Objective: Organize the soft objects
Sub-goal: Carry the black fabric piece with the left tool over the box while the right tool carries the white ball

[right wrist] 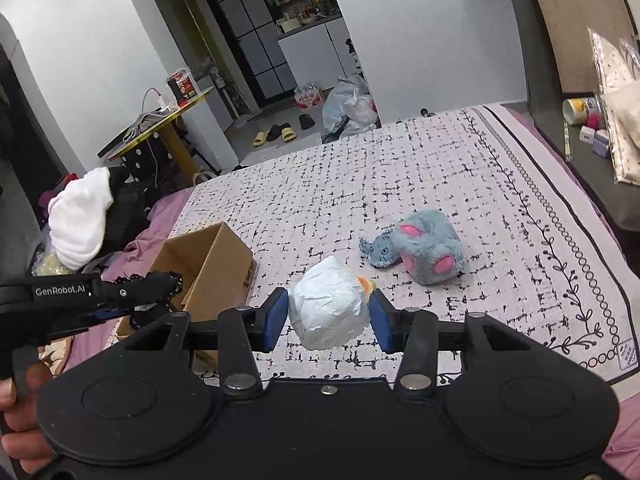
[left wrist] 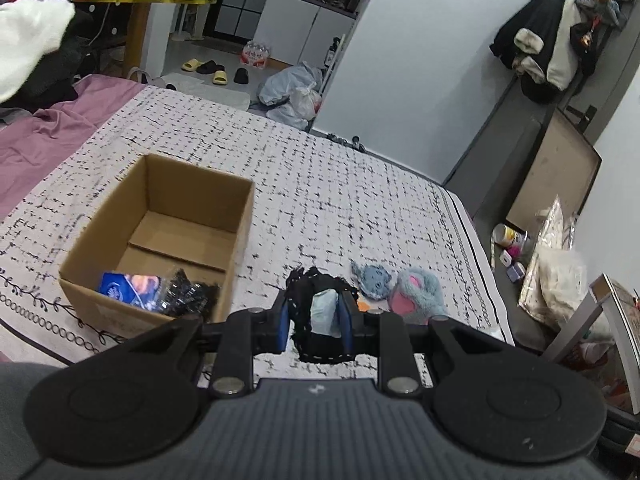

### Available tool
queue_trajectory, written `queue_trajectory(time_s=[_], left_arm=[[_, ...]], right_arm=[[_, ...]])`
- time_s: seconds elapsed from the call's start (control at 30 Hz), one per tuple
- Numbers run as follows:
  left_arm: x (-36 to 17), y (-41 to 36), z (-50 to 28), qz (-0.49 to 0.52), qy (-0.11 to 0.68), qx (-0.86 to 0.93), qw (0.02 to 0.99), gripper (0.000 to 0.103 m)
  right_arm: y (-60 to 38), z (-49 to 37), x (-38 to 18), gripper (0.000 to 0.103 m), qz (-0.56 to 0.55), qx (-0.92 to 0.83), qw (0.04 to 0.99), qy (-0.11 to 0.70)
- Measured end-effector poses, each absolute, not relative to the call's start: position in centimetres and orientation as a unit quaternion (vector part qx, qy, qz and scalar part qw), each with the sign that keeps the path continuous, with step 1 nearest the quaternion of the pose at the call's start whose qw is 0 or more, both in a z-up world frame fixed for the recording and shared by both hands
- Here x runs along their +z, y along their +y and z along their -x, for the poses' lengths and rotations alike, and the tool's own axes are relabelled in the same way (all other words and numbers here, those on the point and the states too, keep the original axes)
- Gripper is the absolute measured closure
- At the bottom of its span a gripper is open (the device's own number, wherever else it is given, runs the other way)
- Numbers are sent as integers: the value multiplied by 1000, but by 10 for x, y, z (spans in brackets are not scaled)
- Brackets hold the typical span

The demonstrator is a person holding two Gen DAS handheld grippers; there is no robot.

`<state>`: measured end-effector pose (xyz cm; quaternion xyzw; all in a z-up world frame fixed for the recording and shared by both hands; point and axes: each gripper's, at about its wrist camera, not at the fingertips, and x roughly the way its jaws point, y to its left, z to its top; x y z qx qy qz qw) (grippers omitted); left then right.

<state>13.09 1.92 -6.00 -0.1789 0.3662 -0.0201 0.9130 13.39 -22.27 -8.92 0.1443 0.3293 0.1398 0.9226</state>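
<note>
My left gripper (left wrist: 316, 312) was clenched on a black lacy fabric piece (left wrist: 308, 292), which draped over both blue fingers (left wrist: 283, 326); a pale blue item showed between them, though I could not tell whether it was held or lay behind. My right gripper (right wrist: 329, 318) sat spread around a white wrapped bundle (right wrist: 328, 308) — the fingers (right wrist: 276, 318) stood just beside it on both sides, and I could not confirm contact.

The cardboard box (left wrist: 160, 236) stood open on the bed (left wrist: 340, 184), left of the left gripper, with a blue packet (left wrist: 128, 286) and dark lacy items (left wrist: 188, 294) in its near corner. A grey-blue plush toy with pink patches (right wrist: 424, 252) lay on the bed beyond the bundle, apart from it, and partly blocked the far side.

Surroundings: a white garment (right wrist: 80, 224) on a dark pile at the bed's left edge, plastic bags (right wrist: 352, 108) and slippers (right wrist: 276, 134) on the floor — all well apart from the work area.
</note>
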Motion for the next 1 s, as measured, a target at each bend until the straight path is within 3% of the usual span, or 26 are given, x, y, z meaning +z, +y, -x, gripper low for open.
queue_trajectory(time_s=[1.0], left_arm=[[-73, 146, -160, 228, 341, 58, 910, 79]], right_arm=[[-143, -157, -71, 59, -110, 180, 920, 330]])
